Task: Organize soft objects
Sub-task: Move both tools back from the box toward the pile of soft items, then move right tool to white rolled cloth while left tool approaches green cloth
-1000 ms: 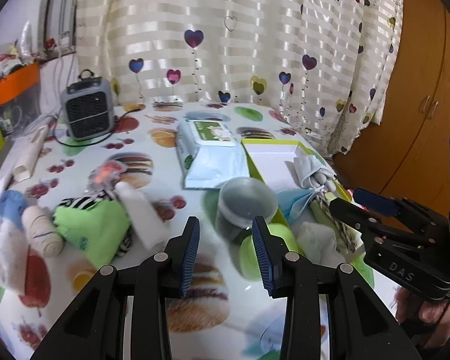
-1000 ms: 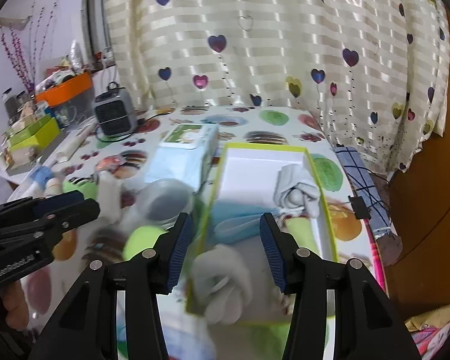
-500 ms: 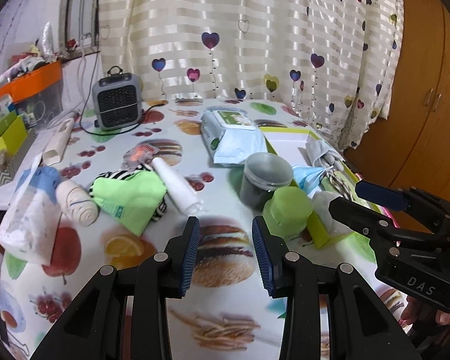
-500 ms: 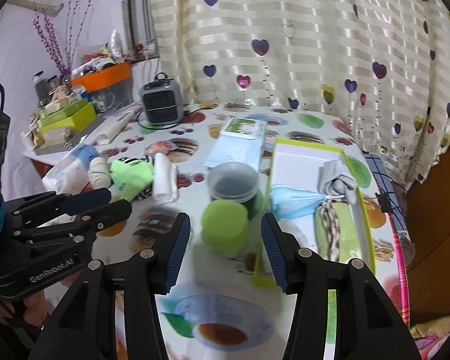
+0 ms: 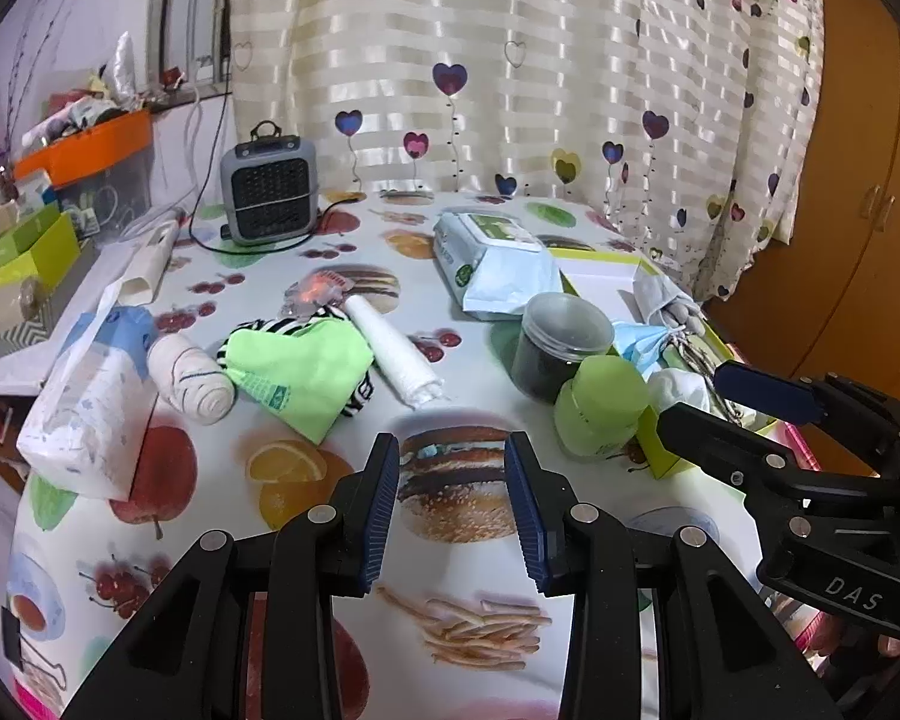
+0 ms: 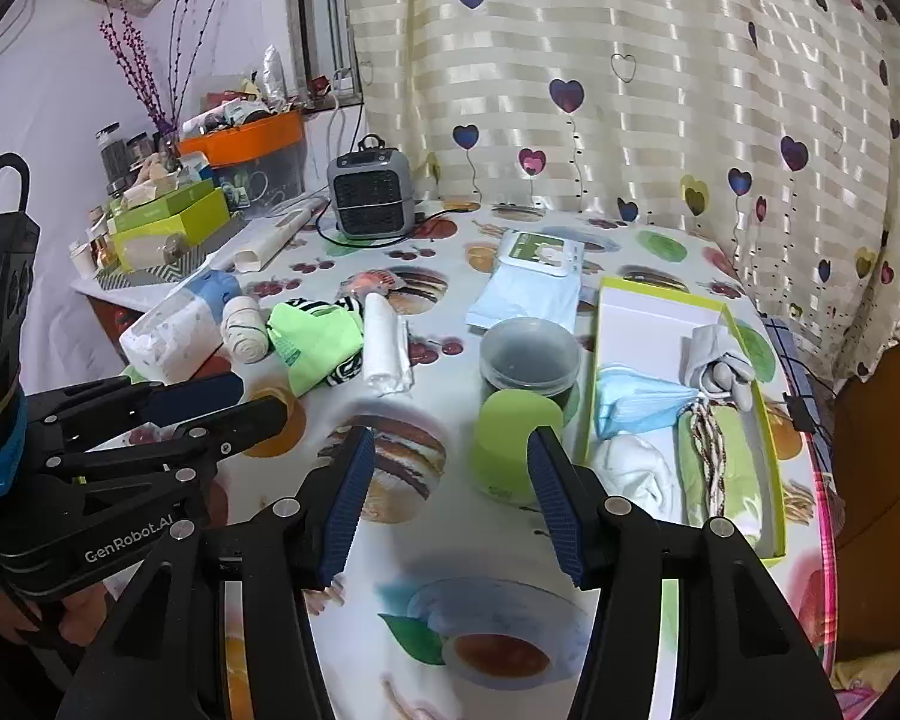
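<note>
**Both jaws empty, soft stuff half sorted**

On the fruit-and-burger print table (image 5: 306,480) the leftover soft things sit in a cluster at the far left: a lime green folded cloth (image 5: 306,372) lying on a zebra-striped fabric (image 5: 363,387), a rolled white sock (image 5: 192,375) just to its left, and a rolled white plastic bag (image 5: 393,351) on its right. The shallow yellow-green cardboard tray (image 6: 771,468) at the right already holds a blue face mask (image 6: 636,405), a grey glove (image 6: 717,366), a white cloth (image 6: 636,474) and a braided cord on green fabric.

The left gripper (image 5: 453,504) hangs over the burger print, jaws partly apart with nothing between them. The right gripper (image 6: 444,498) is over the near table, jaws opening, also gripping nothing; the lime green plastic jar (image 6: 513,444) just shows behind one finger, untouched.

My guess for the next grab: go for the green cloth with the left one, come down on a bunched fold rather than a flat edge, and lift slowly so the striped fabric doesn't drag along. Steer clear of the dark lidded tub (image 6: 531,363) beside the tray.

Readable writing: "GenRobot.AI" on the left gripper body in the right view, "DAS" on the right one in the left view. The wipes pack (image 5: 492,258) label is too small to read.
</note>
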`<state>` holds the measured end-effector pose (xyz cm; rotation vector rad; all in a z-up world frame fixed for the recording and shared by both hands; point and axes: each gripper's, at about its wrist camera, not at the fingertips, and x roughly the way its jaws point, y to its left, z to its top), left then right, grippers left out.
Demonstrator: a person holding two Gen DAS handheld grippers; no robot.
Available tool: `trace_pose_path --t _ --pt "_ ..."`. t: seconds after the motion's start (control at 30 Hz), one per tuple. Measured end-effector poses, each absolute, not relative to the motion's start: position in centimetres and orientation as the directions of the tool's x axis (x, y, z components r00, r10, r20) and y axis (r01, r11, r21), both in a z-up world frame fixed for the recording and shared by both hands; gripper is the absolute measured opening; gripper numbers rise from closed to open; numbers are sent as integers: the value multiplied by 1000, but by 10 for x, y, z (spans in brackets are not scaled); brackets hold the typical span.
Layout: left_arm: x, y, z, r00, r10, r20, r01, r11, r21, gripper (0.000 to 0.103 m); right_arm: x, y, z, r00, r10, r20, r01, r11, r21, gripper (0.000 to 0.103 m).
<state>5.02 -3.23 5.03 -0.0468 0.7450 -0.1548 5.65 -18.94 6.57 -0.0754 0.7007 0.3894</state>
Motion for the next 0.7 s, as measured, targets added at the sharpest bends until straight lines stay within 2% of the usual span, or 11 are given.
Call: trace_pose_path --t 0.7 --pt "58 -14 39 710 -136 -691 82 991 -110 35 66 -171 57 664 333 -670 -408 912 48 54"
